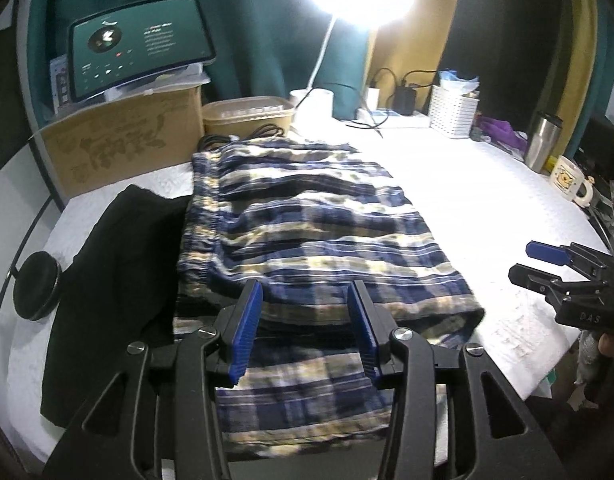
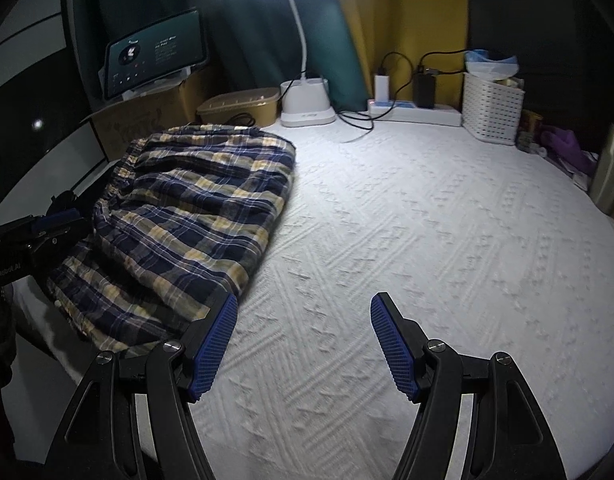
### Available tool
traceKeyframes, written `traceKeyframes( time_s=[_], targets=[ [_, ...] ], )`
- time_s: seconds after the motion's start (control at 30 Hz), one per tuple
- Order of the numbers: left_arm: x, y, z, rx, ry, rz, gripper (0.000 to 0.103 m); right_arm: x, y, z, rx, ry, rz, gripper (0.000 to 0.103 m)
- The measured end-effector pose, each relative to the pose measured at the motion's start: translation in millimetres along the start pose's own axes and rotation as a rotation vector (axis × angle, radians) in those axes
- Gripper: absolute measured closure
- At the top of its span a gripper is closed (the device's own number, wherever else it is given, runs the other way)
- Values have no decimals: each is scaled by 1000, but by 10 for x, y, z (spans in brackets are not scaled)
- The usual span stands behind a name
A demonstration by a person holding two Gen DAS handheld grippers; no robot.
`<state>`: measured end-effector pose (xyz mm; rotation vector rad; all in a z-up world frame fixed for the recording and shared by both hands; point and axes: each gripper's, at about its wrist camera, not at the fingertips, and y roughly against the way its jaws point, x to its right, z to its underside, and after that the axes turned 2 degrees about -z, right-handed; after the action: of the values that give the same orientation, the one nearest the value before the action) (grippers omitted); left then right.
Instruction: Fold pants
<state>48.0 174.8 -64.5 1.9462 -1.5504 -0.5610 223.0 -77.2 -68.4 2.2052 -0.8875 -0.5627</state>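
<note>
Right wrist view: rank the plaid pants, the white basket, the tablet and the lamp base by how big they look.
1. plaid pants, clearly largest, though also nearest the camera.
2. tablet and white basket: too alike to rank.
3. lamp base, smallest.

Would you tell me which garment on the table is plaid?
The folded pants; the garment left of them is plain black.

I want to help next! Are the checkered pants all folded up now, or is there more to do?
Mostly folded: the plaid pants lie doubled over in layers on the white bedspread. Nothing is in hand; the left gripper and right gripper are both open and empty. One layer still sticks out at the near edge under the left gripper, so maybe a last fold or tidy remains.
</note>
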Motion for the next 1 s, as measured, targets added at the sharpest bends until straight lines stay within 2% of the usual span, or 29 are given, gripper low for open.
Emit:
traceKeyframes(
  time_s=[0.4,0.6,0.8,1.0],
  targets=[
    [528,100,-53,59,-63,45,58,323,403,162,53,-53,60,32],
    [758,60,-79,54,-75,65,57,490,618,220,90,-86,95,32],
    [964,118,-120,58,-68,106,48,617,879,276,136,-106,134,32],
    [1177,180,-145,60,-79,135,48,723,1126,315,175,-120,165,32]
  ],
)
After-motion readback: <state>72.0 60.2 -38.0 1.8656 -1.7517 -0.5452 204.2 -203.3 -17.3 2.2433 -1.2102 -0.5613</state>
